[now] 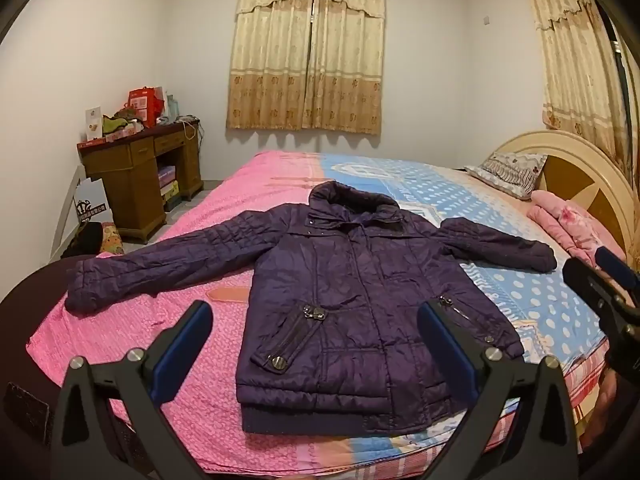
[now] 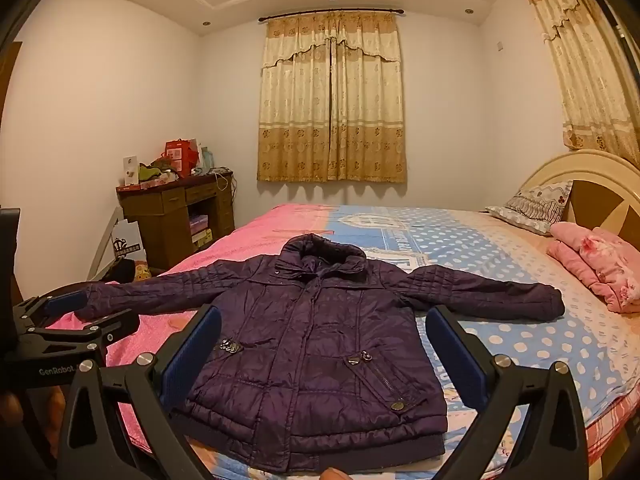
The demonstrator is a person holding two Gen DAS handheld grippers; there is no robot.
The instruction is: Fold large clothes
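A dark purple quilted jacket (image 1: 340, 304) lies flat and face up on the bed (image 1: 208, 280), sleeves spread to both sides, hem toward me. In the right wrist view the same jacket (image 2: 320, 352) fills the near part of the bed (image 2: 540, 320). My left gripper (image 1: 314, 324) hangs open above the jacket's lower half with nothing between its blue pads. My right gripper (image 2: 322, 334) is also open over the jacket's lower front, holding nothing. The left gripper (image 2: 76, 316) shows at the left edge of the right wrist view; the right gripper (image 1: 600, 276) shows at the right edge of the left wrist view.
The bed carries a pink and blue dotted cover. A pillow (image 1: 508, 172) and folded pink bedding (image 1: 568, 224) lie by the headboard (image 1: 580, 176) on the right. A wooden desk (image 1: 140, 176) with clutter stands at the far left wall. Curtains (image 1: 308, 52) hang behind.
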